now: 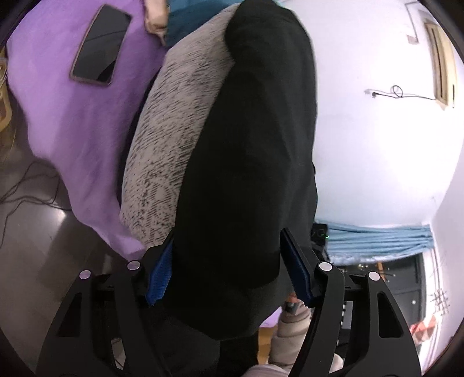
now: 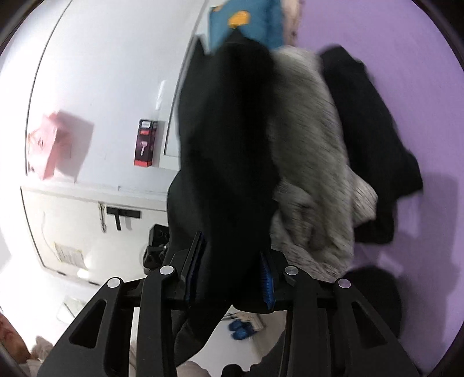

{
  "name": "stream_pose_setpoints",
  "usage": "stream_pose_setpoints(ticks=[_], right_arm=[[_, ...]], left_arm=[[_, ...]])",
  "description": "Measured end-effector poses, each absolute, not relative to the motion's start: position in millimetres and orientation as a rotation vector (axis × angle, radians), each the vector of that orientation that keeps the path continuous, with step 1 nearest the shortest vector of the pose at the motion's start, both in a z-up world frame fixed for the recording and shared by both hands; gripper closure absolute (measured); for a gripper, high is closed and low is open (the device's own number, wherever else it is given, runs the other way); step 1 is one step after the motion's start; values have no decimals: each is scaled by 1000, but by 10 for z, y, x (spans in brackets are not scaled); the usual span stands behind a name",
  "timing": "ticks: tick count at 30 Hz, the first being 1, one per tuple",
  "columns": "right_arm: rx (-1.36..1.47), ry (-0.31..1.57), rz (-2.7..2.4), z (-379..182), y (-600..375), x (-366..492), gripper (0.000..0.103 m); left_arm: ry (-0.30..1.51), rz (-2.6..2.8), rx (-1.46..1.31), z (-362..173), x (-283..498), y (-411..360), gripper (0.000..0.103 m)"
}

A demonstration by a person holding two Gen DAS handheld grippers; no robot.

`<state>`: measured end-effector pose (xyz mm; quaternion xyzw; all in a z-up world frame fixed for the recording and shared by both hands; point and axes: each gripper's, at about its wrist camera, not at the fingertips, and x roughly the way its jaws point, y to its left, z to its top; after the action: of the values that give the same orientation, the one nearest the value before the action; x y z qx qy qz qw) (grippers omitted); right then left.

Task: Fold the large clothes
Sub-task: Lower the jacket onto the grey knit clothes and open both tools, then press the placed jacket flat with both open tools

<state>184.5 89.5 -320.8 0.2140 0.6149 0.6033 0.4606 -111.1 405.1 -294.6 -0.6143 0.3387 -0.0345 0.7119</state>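
A large black garment (image 1: 246,145) with a grey fleecy inner side (image 1: 174,130) hangs over the purple bed (image 1: 72,130). My left gripper (image 1: 229,240) is shut on a thick bunch of its black cloth, which fills the gap between the blue pads (image 1: 158,275). In the right wrist view the same black garment (image 2: 229,145) runs up from my right gripper (image 2: 232,246), which is shut on a narrower fold of it. The grey fleece (image 2: 313,162) and more black cloth (image 2: 371,139) trail onto the purple bed (image 2: 406,72). Below both grippers the cloth hangs down out of sight.
A dark phone (image 1: 100,46) lies on the purple sheet, with teal fabric (image 1: 188,17) beyond it. Cables cross the dark floor (image 1: 29,188). A blue curtain (image 1: 377,240) hangs at the right. A pink box (image 2: 58,145), a red-black box (image 2: 145,143) and blue slippers (image 2: 240,329) lie by the white cabinet (image 2: 72,226).
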Motion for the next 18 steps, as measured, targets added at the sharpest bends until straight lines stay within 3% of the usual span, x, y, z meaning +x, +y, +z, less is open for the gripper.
stream_pose_setpoints(ticks=[2,6,7,11,14,18], right_arm=[[524,1486,1483,-3195,870,1848,64],[440,1410,1385,-2974,740,1873,19],[431,1384,1372,-2876,701,1916,18],[352,1217,1327,-2424,544,2060,18],[283,1114,1321,-2012,659,1998,17],[112,964,1274,-1463,1079,1772,7]], left_arm=[[750,-80,-1359,-2921,-1132,4044,37],[764,-13,-1273,-2679,-1193,4141,31],[755,19,-1238,-2573,-1221,4197,26],[701,125,-1130,-2113,-1323,4365,23],[667,163,-1028,-1736,-1237,4396,14],[662,246,-860,-1384,-891,4279,8]])
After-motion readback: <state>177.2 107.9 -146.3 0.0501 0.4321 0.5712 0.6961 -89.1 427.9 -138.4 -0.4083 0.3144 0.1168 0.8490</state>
